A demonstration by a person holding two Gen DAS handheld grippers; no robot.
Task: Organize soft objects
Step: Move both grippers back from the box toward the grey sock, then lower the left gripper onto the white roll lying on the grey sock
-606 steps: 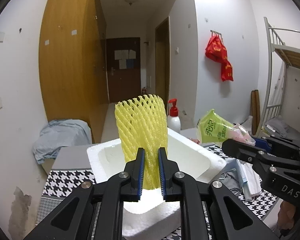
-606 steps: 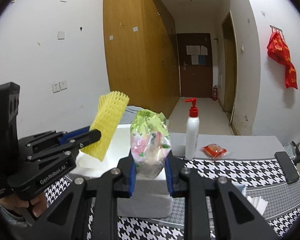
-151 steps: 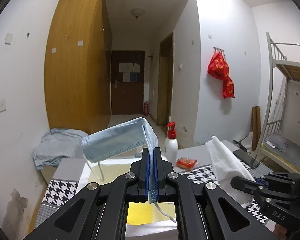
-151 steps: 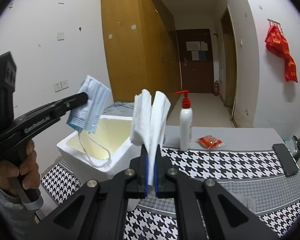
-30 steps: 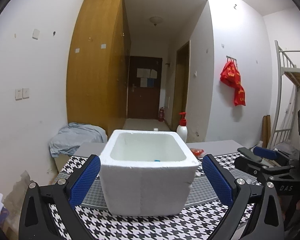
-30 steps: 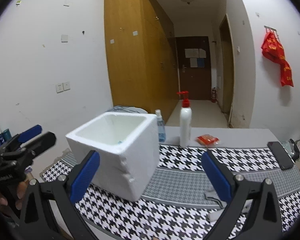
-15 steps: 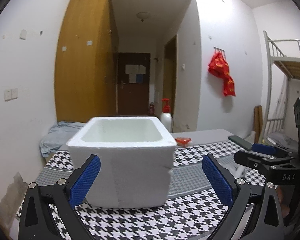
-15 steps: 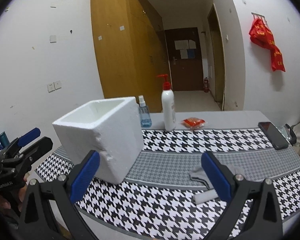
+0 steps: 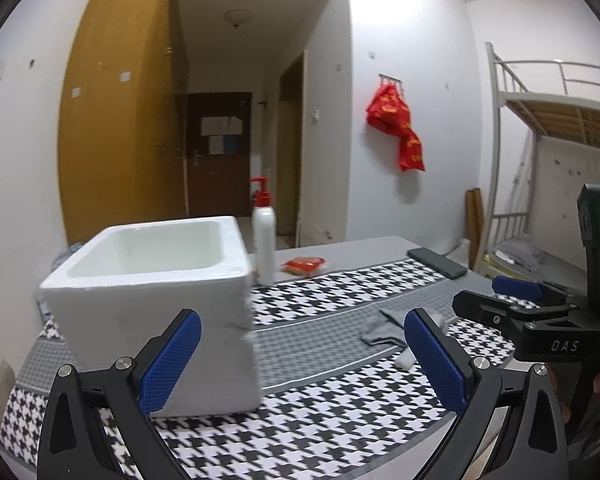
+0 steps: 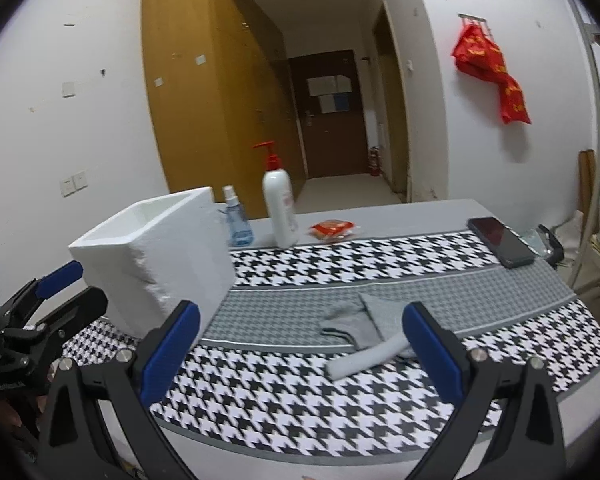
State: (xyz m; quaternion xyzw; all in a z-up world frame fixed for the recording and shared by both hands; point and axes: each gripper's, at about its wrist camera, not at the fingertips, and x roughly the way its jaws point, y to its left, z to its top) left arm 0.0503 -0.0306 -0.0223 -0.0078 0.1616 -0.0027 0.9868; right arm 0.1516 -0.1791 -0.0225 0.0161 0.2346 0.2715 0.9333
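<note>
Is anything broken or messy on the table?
Yes. The white foam box has a rough, chipped corner edge facing the right gripper. A grey sock lies crumpled and loose on the checked tablecloth, not in the box. Both the right and the left gripper are open and empty.

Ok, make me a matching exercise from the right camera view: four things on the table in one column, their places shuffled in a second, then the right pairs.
Things:
1. foam box
2. grey sock
3. phone
4. red packet

Places:
A. far right of the table
B. lying flat between the open right gripper's fingers
C. just right of the pump bottle
D. left side, with the spray bottle behind it

Pairs: 1-D, 2-B, 3-A, 4-C
</note>
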